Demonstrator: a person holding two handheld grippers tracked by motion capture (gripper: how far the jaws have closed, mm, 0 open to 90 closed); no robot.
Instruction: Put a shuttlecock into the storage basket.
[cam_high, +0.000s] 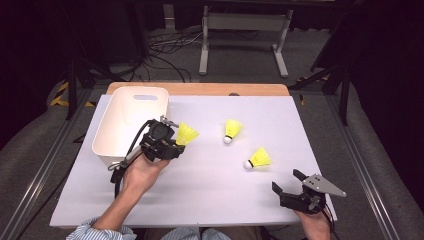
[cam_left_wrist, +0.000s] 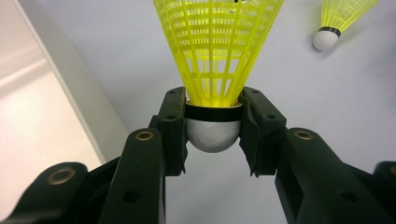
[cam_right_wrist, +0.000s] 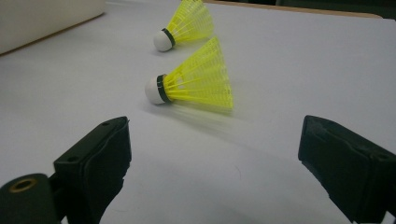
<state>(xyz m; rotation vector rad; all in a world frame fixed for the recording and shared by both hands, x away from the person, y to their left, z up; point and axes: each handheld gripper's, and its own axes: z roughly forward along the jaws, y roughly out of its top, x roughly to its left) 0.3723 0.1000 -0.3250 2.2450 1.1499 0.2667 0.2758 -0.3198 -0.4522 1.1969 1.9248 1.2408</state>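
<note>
Clamped between the jaws of the left gripper (cam_left_wrist: 213, 126) by its white cork, one yellow shuttlecock (cam_left_wrist: 215, 56) hangs just beside the white bin (cam_high: 131, 122) near the table's left edge, so the work of gathering shuttlecocks into that bin looks barely begun — the bin's visible inside appears empty. Two more shuttlecocks lie loose on the grey table (cam_high: 210, 195), a farther one (cam_high: 232, 130) and a nearer one (cam_high: 258, 158) — three in all, one bin — while the right gripper (cam_high: 286, 181), jaws spread wide with nothing between them, rests short of the nearer one.
</note>
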